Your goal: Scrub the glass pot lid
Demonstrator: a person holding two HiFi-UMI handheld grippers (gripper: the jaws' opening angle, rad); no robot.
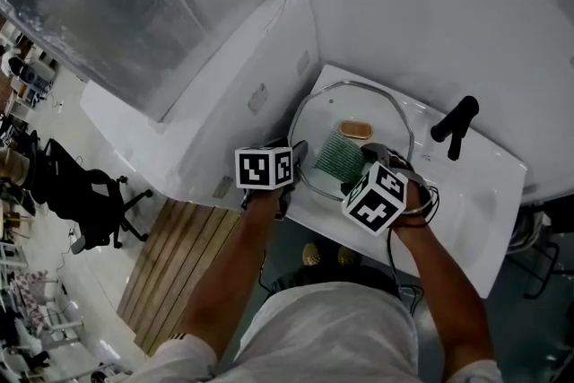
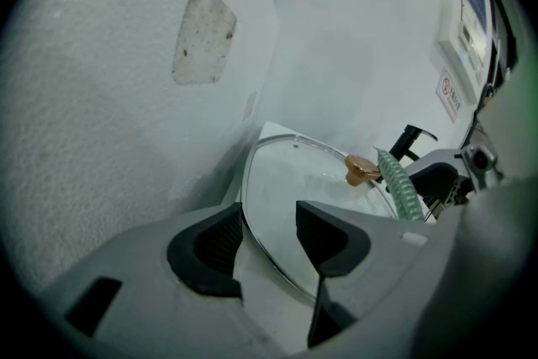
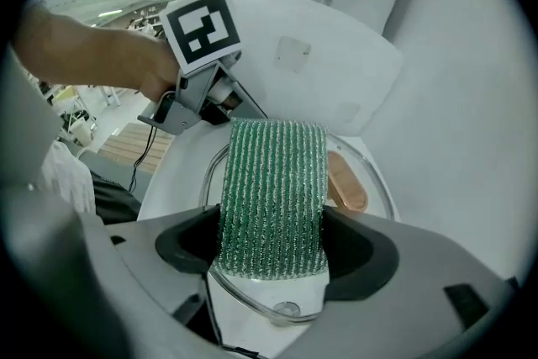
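The glass pot lid [image 1: 381,108] with a copper-coloured knob [image 1: 356,130] lies on the white sink [image 1: 466,193]. My right gripper [image 1: 363,159] is shut on a green scrub pad [image 1: 339,155], which rests on the glass just in front of the knob. In the right gripper view the pad [image 3: 271,197] stands between the jaws over the lid [image 3: 252,298]. My left gripper [image 1: 294,159] is at the lid's left rim. In the left gripper view its jaws [image 2: 269,240] straddle the rim of the lid [image 2: 286,181], apart from each other, with nothing clamped.
A black tap [image 1: 456,126] stands at the sink's back right. A white padded wall panel [image 1: 224,103] rises close on the left. Slatted wood flooring [image 1: 179,256] and an office chair [image 1: 90,193] lie lower left.
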